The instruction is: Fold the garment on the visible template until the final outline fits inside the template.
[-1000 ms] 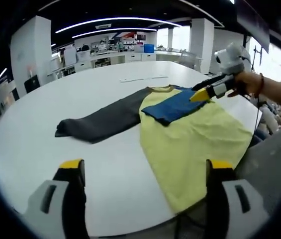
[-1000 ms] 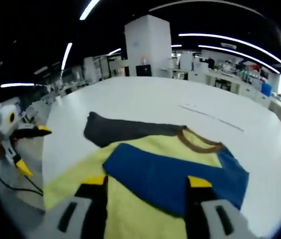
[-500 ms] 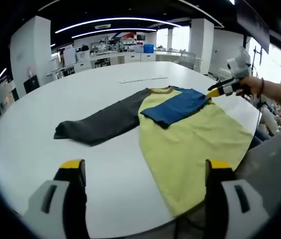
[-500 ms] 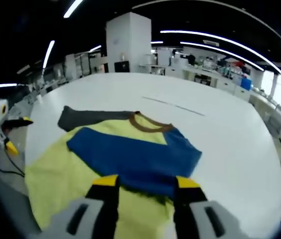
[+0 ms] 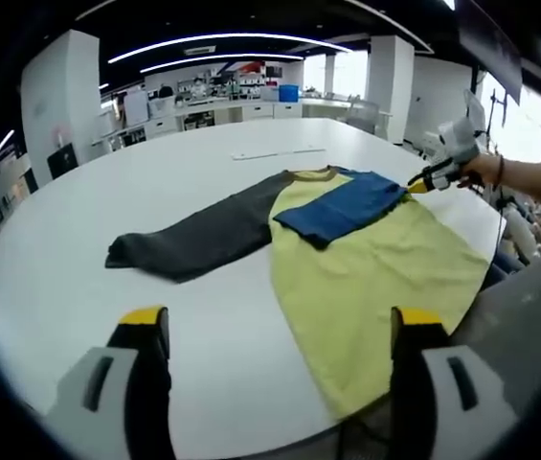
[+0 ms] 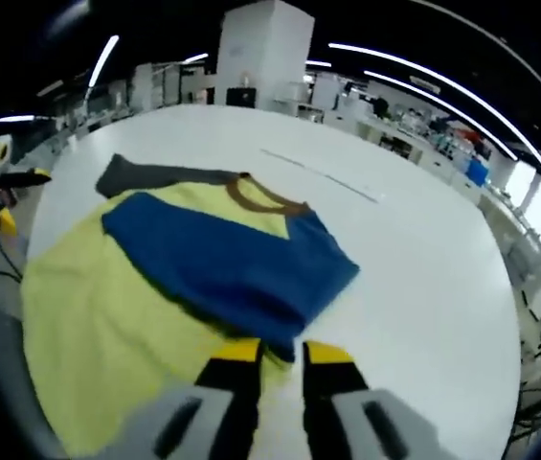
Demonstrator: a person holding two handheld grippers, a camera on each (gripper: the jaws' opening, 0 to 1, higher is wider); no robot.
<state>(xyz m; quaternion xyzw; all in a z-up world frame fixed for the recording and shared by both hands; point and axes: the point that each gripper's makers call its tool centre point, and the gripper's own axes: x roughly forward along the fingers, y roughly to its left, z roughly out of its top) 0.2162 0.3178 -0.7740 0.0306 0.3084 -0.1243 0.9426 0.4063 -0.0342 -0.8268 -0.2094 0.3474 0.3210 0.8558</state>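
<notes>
Apparently soft garment (image 5: 366,259), blue sleeve (image 6: 227,259) folded over.

The left gripper view looks low across the round white table (image 5: 203,316) from its near edge, the garment (image 5: 347,259) lying toward 1 o'clock. The right gripper view hangs close above the same garment (image 6: 155,287), facing across it toward 11 o'clock.

Left claw (image 5: 275,331) spread wide; right claw (image 6: 282,353) jaws nearly together.
</notes>
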